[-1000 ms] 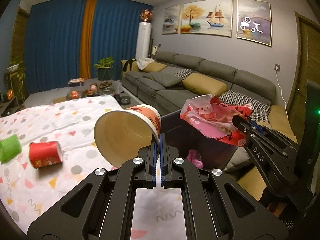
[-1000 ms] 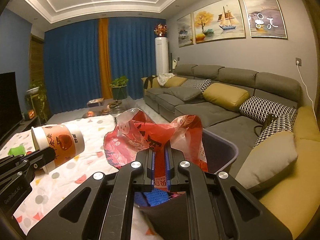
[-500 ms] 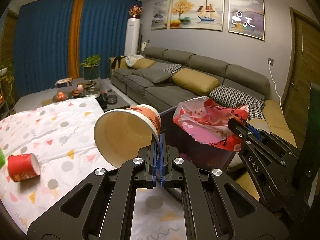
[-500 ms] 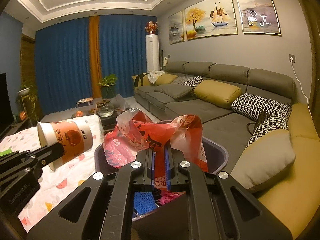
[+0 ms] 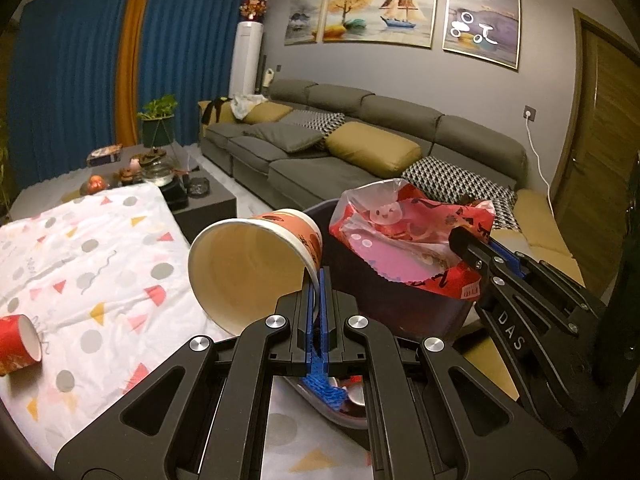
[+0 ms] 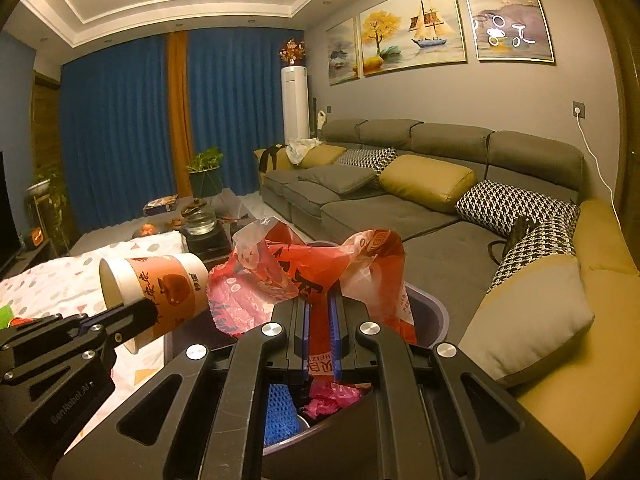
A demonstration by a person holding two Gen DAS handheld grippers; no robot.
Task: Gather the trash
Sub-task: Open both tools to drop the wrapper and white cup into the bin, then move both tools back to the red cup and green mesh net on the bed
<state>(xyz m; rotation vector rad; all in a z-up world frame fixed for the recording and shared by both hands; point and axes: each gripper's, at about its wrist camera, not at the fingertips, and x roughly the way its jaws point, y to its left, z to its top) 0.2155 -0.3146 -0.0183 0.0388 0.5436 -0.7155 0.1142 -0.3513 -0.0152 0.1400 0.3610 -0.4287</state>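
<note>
My left gripper [image 5: 318,280] is shut on the rim of a large paper cup [image 5: 248,268] with an orange band, tipped on its side with its mouth toward the camera. The cup hangs at the left edge of a dark trash bin [image 5: 400,300]. My right gripper [image 6: 320,312] is shut on a crumpled red plastic bag [image 6: 296,276], held over the bin [image 6: 430,312]. The same cup [image 6: 160,288] and the left gripper [image 6: 132,312] show at the left of the right wrist view. The bag [image 5: 400,232] and the right gripper [image 5: 466,242] appear in the left wrist view. Blue and pink trash lies inside the bin.
A table with a white patterned cloth [image 5: 92,256] carries a small red cup [image 5: 18,344] lying on its side at the left. A grey sofa [image 5: 360,152] with cushions runs along the right wall. A low coffee table [image 5: 160,176] with a teapot stands behind.
Both grippers have moved right toward the bin with the cup and the bag still held. The bin now lies below them, and the red cup and green item slid leftward in view.
</note>
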